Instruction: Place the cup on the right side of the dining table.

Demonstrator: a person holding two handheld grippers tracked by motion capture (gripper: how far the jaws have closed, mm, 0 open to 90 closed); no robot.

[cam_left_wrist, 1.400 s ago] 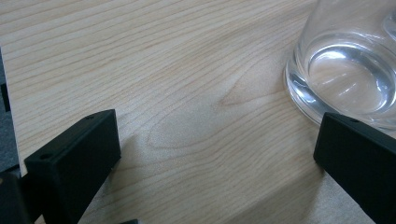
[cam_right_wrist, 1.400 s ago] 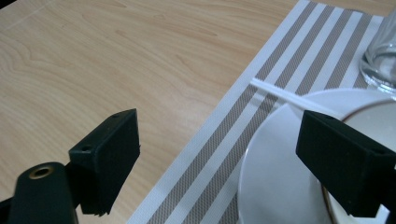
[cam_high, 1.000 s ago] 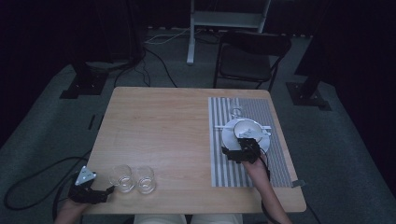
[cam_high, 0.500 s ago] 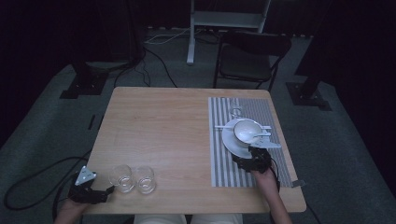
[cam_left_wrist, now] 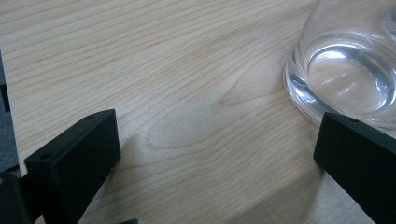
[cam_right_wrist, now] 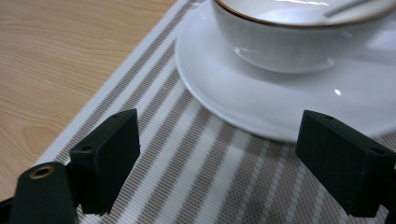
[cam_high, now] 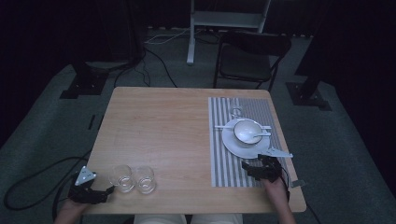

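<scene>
My left gripper rests at the table's front left corner, open, with nothing between its jaws. In the left gripper view the base of a clear glass stands just beyond its right jaw. That glass has a second glass beside it. My right gripper sits open on the striped placemat, just in front of a white plate. In the right gripper view the plate and its white bowl lie close ahead, apart from the jaws.
A spoon lies in the bowl. A small glass stands at the placemat's far end. Bare wooden table spreads across the middle. A black chair stands beyond the far edge.
My right gripper has drawn back from the plate toward the table's front edge. The left gripper and both glasses have stayed put.
</scene>
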